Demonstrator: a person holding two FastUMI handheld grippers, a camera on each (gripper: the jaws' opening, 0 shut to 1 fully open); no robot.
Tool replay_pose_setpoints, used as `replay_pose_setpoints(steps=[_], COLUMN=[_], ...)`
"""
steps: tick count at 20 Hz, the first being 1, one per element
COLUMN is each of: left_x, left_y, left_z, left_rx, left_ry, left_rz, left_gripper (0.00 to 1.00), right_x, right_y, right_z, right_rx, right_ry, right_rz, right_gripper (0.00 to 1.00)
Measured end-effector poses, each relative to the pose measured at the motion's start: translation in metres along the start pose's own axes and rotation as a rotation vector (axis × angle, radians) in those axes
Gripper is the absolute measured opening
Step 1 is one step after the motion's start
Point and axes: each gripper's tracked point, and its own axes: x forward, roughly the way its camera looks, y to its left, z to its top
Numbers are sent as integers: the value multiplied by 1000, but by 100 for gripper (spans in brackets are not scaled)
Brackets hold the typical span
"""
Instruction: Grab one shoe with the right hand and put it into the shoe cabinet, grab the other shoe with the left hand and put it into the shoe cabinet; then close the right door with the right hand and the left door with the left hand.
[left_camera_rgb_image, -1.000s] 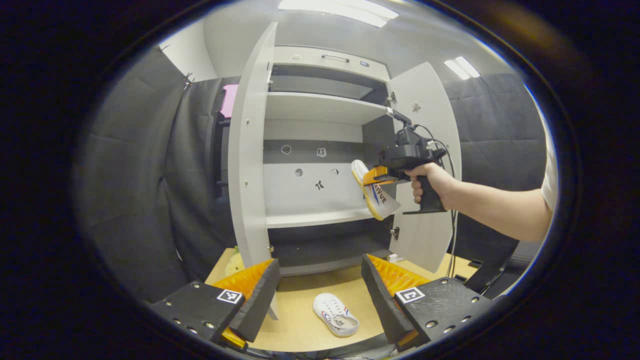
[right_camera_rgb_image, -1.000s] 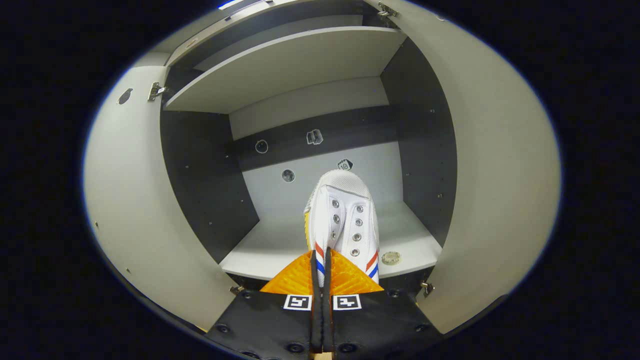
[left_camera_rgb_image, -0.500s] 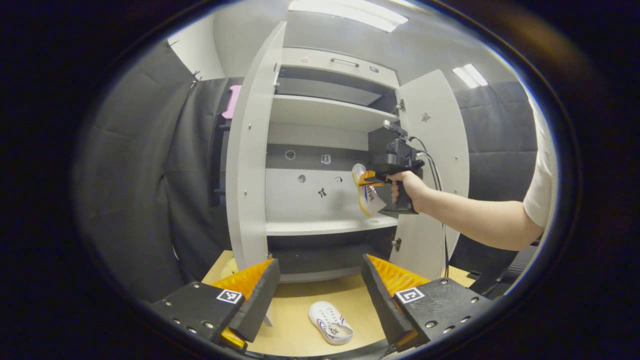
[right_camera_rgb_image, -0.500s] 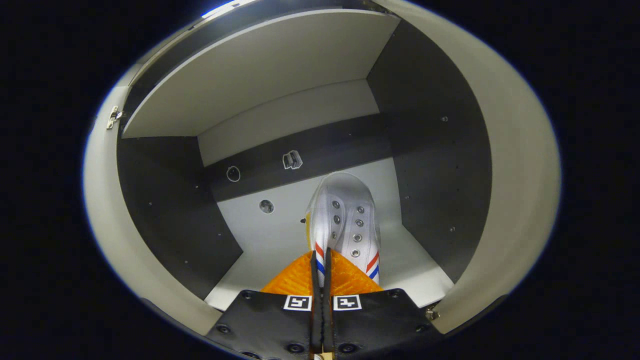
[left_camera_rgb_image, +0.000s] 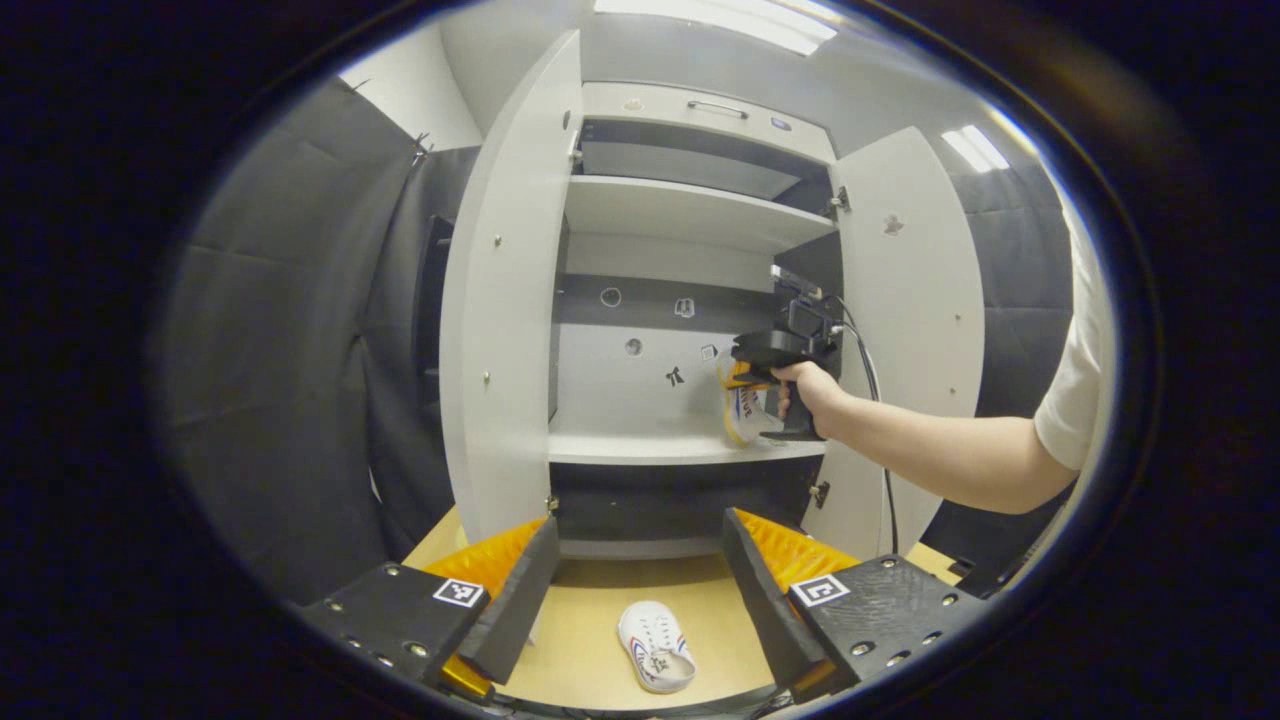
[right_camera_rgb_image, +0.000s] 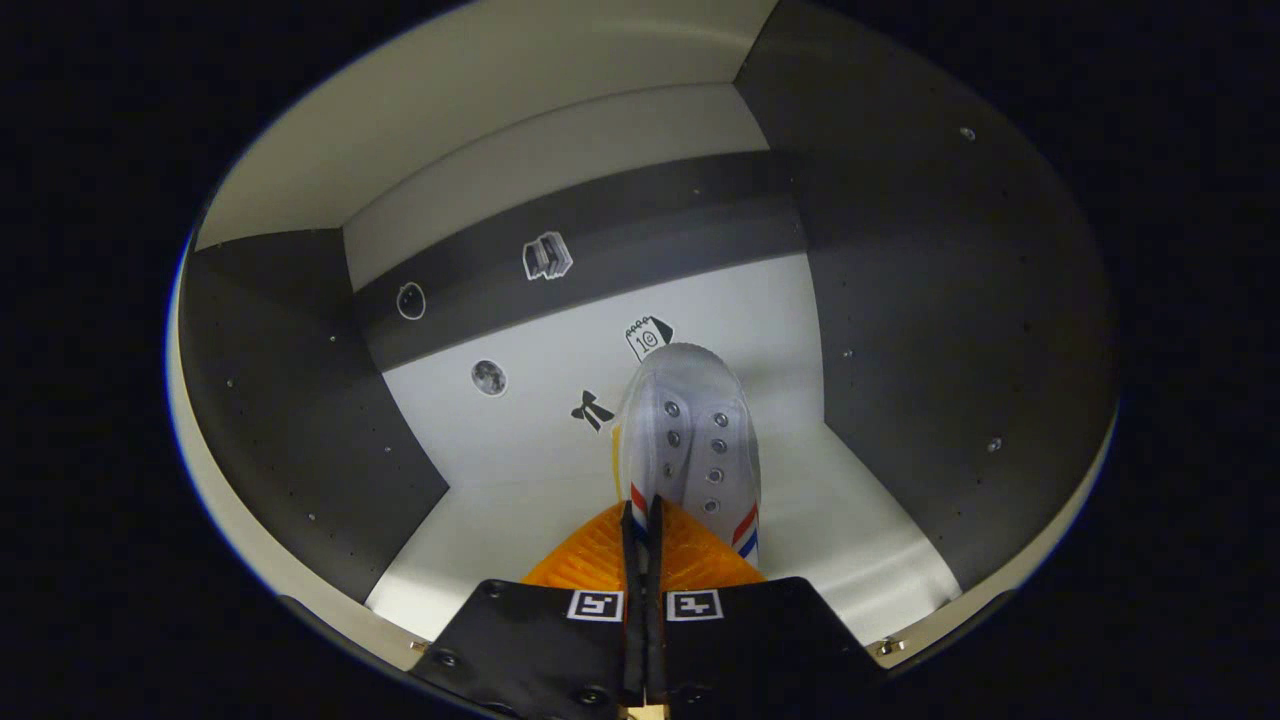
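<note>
My right gripper is shut on the edge of a white shoe with red and blue stripes, holding it inside the cabinet's middle compartment, toe toward the back wall, above the shelf. In the left gripper view the same right gripper, held by a hand, carries that shoe just over the shelf. The second white shoe lies on the wooden table between and beyond my left gripper's open fingers, which touch nothing.
The shoe cabinet stands with both doors open: the left door and the right door. A higher shelf sits above. The person's forearm reaches across from the right. Stickers dot the back wall.
The right gripper has carried its shoe deeper into the middle compartment and lower toward the shelf. The left gripper view has shifted slightly closer; the table shoe has not moved.
</note>
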Motion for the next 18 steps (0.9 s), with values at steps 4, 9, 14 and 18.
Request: replay_pose_setpoints(steps=[4,9,14,18], left_x=[6,-1,-14,-28], left_y=[-8,1,11,29], left_z=[-3,-5,-14,-22], left_rx=[-33,-22,-98,-148], left_ry=[9,3,10,5], left_rz=[18,61,48,52], left_gripper=[95,95,94,94], right_x=[13,28,17,-18], right_y=[1,-4,17,30], right_z=[-7,-15,-16,5], right_rx=[17,21,4,-13], right_ry=[28,62,58,-32], right_rz=[15,-30,29,31], right_gripper=[2,2,29,92])
